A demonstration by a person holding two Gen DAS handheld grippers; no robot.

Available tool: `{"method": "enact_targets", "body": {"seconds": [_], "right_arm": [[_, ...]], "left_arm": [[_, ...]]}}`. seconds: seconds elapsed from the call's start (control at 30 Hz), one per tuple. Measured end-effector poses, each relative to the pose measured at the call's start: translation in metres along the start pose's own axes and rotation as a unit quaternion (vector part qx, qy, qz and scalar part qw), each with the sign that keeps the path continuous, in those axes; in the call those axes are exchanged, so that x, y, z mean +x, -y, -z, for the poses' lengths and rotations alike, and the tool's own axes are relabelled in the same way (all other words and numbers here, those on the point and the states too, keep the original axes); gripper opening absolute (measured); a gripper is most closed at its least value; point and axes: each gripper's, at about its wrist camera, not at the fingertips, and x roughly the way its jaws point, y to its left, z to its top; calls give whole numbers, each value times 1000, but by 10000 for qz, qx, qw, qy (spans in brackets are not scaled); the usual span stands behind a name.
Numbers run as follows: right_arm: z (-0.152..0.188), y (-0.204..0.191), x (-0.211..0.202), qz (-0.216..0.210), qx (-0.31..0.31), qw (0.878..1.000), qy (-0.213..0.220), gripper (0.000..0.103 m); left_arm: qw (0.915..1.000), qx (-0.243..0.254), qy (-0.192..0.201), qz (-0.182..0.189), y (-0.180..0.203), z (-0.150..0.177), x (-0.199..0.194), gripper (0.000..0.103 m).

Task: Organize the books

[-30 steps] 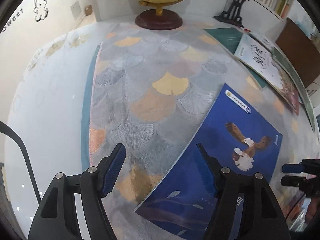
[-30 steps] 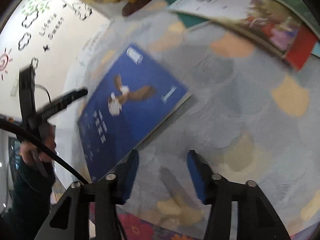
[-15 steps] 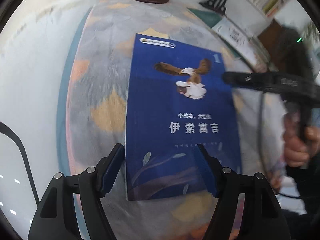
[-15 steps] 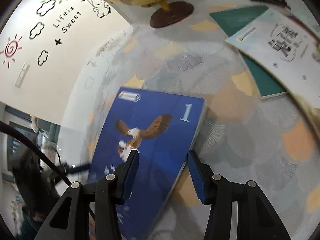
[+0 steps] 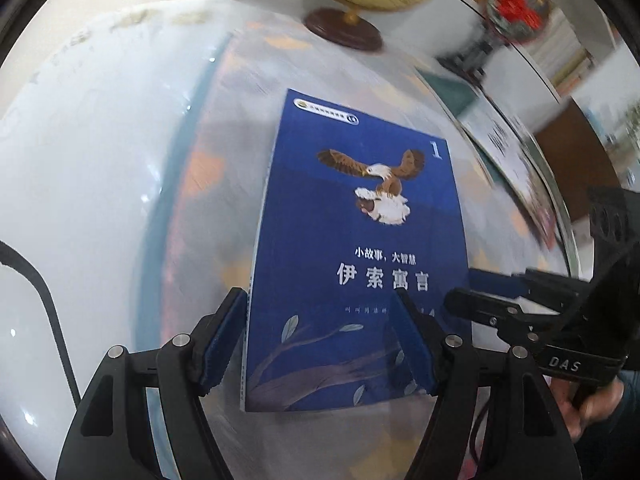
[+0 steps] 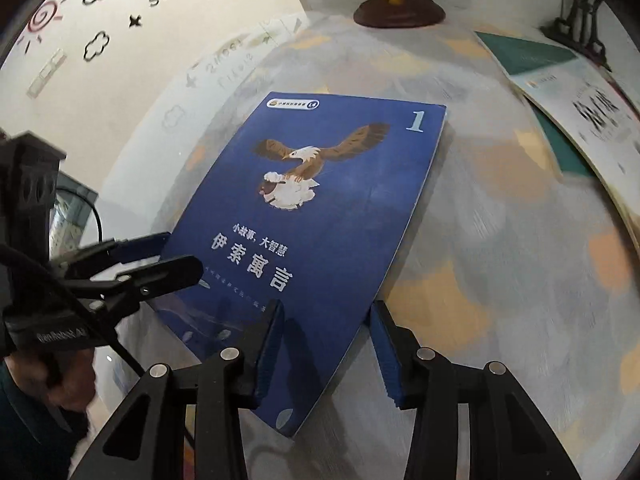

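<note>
A blue book (image 5: 360, 240) with an eagle and a "1" on its cover lies flat on the patterned cloth (image 5: 208, 184). My left gripper (image 5: 318, 344) is open over the book's near left corner, one finger at the spine edge and the other above the cover. My right gripper (image 6: 326, 352) stands over the book's (image 6: 320, 200) near right edge. Its jaws are closing, that edge lies between them, and the pads do not press on it. Each gripper shows in the other view: the right gripper (image 5: 464, 290), the left gripper (image 6: 180, 254).
A teal book (image 6: 528, 54) and a white book (image 6: 592, 108) overlap at the far right of the cloth. A globe on a brown base (image 6: 400, 12) and a black ornament stand (image 5: 472, 52) are at the back. A wall with drawings rises on the left.
Both grippers have swung in over the blue book from either side, and it now sits upright in both views. The right jaws have narrowed a little.
</note>
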Motion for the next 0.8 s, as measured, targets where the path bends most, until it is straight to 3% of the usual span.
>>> {"method": "enact_targets", "body": {"seconds": [0.17,0.37,0.53,0.7,0.8], "right_arm": [[-47,0,14,-142,169,9996,161,44],[-80,0,28,-97,243,9995,159,44],[-72,-2,28,-105,86,9998,125,44],[-53,17,8,-312,255,9992,-4,45],[-31,44,-22,-459,479,9977,126,58]], "left_arm": [[9997,-161,184,-77,-18,-44,7,70],[9995,-135,150,-257,-24,-57,14,70],[9994,-198,119,-262,-27,-46,15,69],[9975,-200,299,-603,-17,-34,-6,69],[9966,-189,506,-626,3,-27,-26,69]]}}
